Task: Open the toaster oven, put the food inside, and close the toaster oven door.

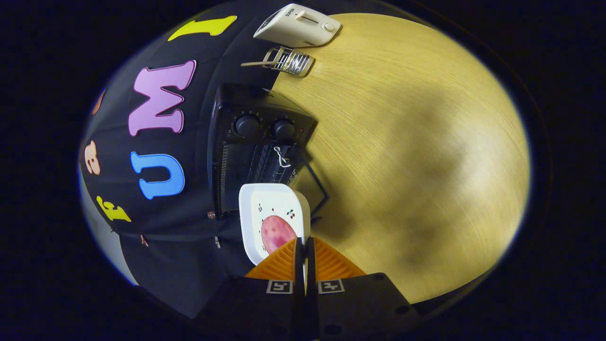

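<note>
Tongs [304,246] clamped on plate [265,208] rim before open toaster oven [251,142]

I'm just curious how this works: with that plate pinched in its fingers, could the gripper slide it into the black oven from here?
Probably yes. The toaster oven door is down, its cavity just beyond the plate held by the gripper, nothing between.

White square plate [265,210] with small cherry motifs, carrying a mottled pink slice of food [277,233]; black toaster oven [251,137] with black knobs; cream-white toaster [297,26]; silvery wire rack [289,60]; pale yellow wood-grain table [402,156].
</note>
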Demonstrator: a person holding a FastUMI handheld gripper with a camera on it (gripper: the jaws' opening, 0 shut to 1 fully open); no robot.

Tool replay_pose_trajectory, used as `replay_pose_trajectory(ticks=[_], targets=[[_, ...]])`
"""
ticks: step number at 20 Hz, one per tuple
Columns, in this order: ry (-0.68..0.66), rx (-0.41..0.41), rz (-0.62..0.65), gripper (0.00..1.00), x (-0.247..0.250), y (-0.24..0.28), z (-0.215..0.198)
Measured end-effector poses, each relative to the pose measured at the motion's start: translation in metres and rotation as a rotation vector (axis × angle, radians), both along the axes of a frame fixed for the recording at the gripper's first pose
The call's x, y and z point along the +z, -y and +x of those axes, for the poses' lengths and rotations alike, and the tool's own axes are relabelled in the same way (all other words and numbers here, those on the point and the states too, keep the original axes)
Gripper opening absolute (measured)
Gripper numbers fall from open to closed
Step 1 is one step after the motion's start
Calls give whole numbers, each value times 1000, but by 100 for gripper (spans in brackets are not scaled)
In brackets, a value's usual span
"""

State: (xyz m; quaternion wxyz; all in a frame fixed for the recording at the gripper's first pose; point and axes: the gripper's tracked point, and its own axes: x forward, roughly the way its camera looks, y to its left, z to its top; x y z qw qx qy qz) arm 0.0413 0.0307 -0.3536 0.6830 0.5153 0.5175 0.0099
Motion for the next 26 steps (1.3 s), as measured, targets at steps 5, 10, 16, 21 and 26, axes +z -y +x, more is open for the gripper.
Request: replay_pose_trajectory(ticks=[5, 10, 16, 21, 26], targets=[[-20, -208, -54, 5, -21, -34, 36], [-26, -431, -67, 5, -32, -64, 78], [-14, -620, -44, 5, -40, -92, 119], [-14, -714, -54, 5, -54, -98, 143], [0, -731, -42, 5, -56, -104, 160]])
